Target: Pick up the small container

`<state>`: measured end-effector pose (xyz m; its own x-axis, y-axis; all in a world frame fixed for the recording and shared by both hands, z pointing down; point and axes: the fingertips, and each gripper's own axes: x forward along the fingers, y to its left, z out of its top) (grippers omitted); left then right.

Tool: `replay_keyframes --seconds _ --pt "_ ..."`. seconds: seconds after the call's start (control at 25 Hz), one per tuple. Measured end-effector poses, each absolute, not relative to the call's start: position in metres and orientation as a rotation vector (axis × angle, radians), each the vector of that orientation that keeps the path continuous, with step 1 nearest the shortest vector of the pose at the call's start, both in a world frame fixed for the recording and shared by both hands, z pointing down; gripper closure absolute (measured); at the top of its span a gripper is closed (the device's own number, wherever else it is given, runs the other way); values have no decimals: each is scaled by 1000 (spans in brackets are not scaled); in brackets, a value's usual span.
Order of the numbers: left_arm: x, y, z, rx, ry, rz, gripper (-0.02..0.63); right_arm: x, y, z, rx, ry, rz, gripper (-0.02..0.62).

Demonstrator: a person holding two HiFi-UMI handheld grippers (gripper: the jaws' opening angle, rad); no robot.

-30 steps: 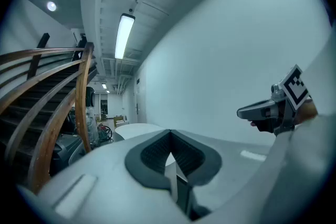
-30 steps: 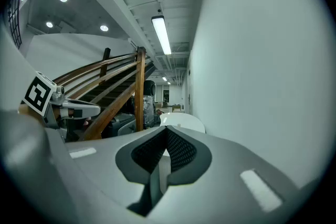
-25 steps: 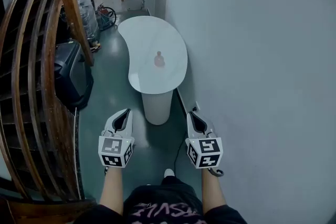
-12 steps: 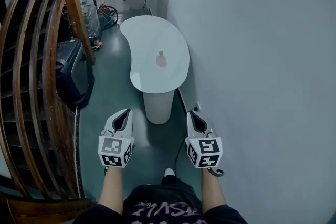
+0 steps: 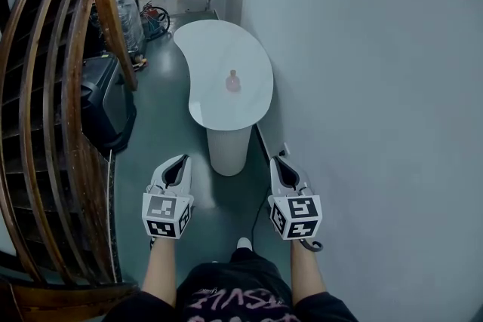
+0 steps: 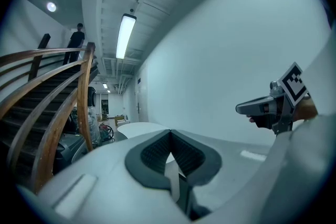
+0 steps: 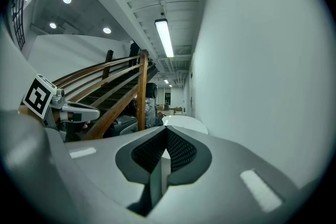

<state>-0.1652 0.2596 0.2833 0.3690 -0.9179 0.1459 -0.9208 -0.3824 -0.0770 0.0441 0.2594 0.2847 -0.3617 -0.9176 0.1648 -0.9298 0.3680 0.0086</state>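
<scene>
A small pink container [image 5: 233, 81] stands on a white kidney-shaped table [image 5: 215, 49] well ahead of me, down the corridor. My left gripper [image 5: 179, 161] and right gripper [image 5: 278, 161] are held side by side at waist height, far short of the table, both shut with nothing in them. In the left gripper view the dark pads meet at my left gripper [image 6: 169, 135], with the table [image 6: 137, 128] beyond and the right gripper [image 6: 264, 107] off to the side. The right gripper view shows my right gripper [image 7: 166, 132] with its jaws together and the left gripper [image 7: 73, 111] beside it.
A curved wooden stair railing [image 5: 72, 109] runs along the left, with a dark case [image 5: 106, 103] on the floor beside it. A plain wall [image 5: 362, 87] lines the right. A cable [image 5: 260, 211] lies on the floor. A person [image 6: 77, 39] stands on the stairs.
The table and container have drifted slightly right and lower in the head view. Both grippers keep their pose and stay shut.
</scene>
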Motion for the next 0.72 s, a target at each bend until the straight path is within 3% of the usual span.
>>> replay_keyframes --seconds 0.72 --pt "-168 263 281 2625 -1713 252 606 39 265 281 1719 -2480 117 583"
